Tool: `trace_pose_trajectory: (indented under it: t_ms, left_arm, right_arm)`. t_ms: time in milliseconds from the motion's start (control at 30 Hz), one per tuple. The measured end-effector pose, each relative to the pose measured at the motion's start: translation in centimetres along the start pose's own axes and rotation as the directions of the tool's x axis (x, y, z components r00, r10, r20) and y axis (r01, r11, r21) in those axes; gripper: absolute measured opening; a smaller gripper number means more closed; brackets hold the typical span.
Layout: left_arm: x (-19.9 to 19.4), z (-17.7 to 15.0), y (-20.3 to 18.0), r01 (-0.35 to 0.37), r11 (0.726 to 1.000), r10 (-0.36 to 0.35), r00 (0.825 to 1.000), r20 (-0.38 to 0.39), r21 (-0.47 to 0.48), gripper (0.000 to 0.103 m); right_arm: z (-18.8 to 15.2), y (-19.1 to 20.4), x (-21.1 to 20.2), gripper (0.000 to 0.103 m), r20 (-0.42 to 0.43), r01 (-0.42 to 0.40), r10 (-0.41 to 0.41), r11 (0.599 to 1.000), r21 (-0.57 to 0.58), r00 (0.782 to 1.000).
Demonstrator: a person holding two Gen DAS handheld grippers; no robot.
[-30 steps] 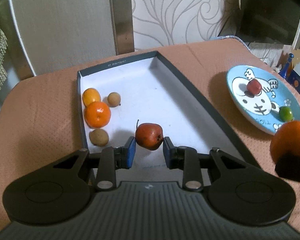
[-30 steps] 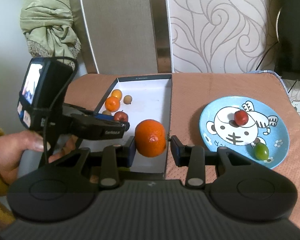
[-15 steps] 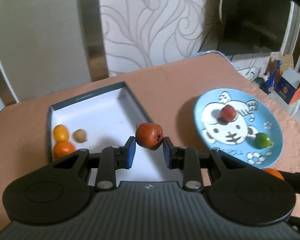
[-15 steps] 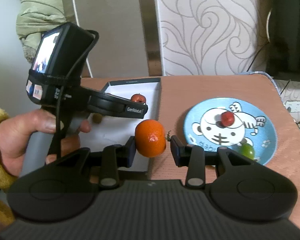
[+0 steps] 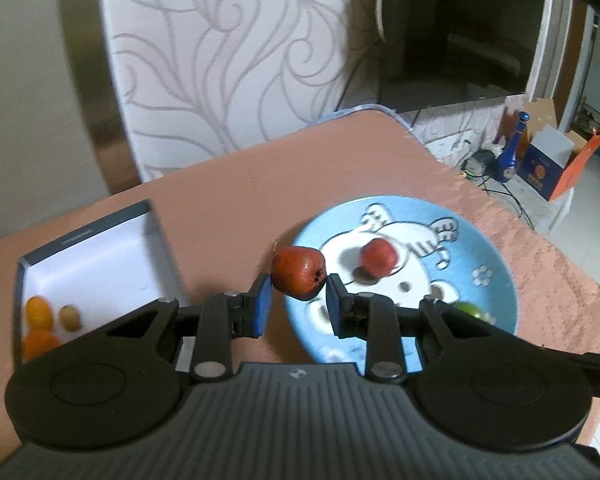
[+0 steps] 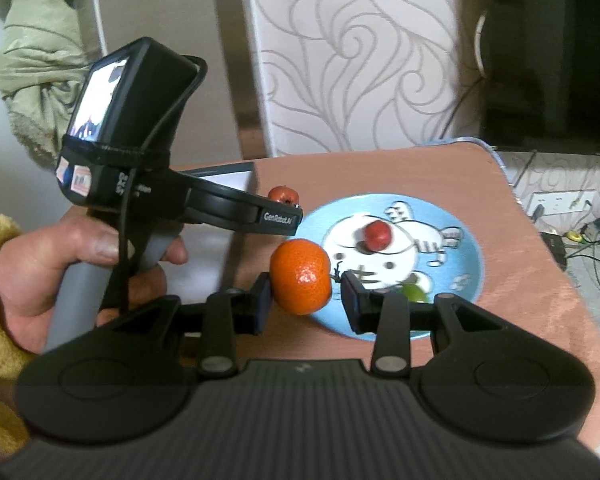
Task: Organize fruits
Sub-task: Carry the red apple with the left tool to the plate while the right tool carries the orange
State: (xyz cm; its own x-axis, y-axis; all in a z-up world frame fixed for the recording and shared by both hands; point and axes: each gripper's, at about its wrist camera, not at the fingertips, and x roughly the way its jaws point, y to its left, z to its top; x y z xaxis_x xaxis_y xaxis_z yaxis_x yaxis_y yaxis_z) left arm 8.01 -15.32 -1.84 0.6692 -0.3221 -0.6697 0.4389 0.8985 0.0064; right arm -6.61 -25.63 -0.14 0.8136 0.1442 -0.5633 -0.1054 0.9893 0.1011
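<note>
Blue-padded left gripper (image 5: 299, 295): closed on small red-brown fruit (image 5: 298, 272), pinched at both sides, carried in air just over near-left rim of plate.
Right gripper (image 6: 303, 297): narrow setting, clamped on orange mandarin (image 6: 301, 277); left pad against peel, right pad meeting stem end; held above table beside left edge of plate.
Blue plate (image 5: 496, 264) with white cartoon animal print, resting on salmon-pink tablecloth (image 5: 260, 184). Contents: one red round fruit (image 5: 378, 257) on white centre of print; one green fruit (image 5: 471, 311) near front rim, partly hidden behind right finger of left gripper. Same pair in right wrist view: red one (image 6: 377, 232) at centre, green one (image 6: 414, 293) low, half behind finger.
Dark-walled box (image 5: 84, 232) with white floor, left of plate, well apart from held fruits. Contents at near-left corner: small orange fruit (image 5: 38, 312), larger orange fruit (image 5: 40, 343) just in front and touching or nearly so, tan round fruit (image 5: 69, 318) just beside. Blurred; exact kinds not determinable.
Left hand (image 6: 76, 272), in yellow fleece sleeve (image 6: 0, 280), wrapped around grey handle of left gripper; screen unit mounted on top.
Background: white swirl-patterned panel (image 5: 228, 64), dark screen, blue bottle (image 5: 512, 152) and orange-and-white carton on floor at right.
</note>
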Motion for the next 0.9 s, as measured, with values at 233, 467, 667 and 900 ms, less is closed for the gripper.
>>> trace_pose_trajectory:
  t_ms: [233, 467, 667, 900]
  left_arm:
    - [2.5, 1.3, -3.1, 0.030, 0.999, -0.030, 1.000, -0.003, 0.016, 0.034]
    - [4.8, 2.4, -5.5, 0.043, 0.999, -0.043, 0.999, -0.007, 0.017, 0.034]
    - [7.0, 3.2, -6.5, 0.034, 0.999, -0.034, 0.999, -0.020, 0.011, 0.034]
    - [8.6, 3.6, -7.4, 0.035, 0.999, -0.035, 0.999, -0.033, 0.018, 0.034]
  right_arm:
    - [0.1, -3.0, 0.2, 0.040, -0.005, 0.033, -0.033, 0.999, 0.006, 0.999]
    - [0.1, -5.0, 0.5, 0.040, -0.012, 0.040, -0.040, 0.999, -0.006, 0.999]
    - [-0.1, -6.2, 0.8, 0.040, -0.025, 0.037, -0.037, 0.999, -0.013, 0.999]
    - [-0.1, -7.5, 1.0, 0.040, -0.027, 0.037, -0.037, 0.999, -0.007, 0.999]
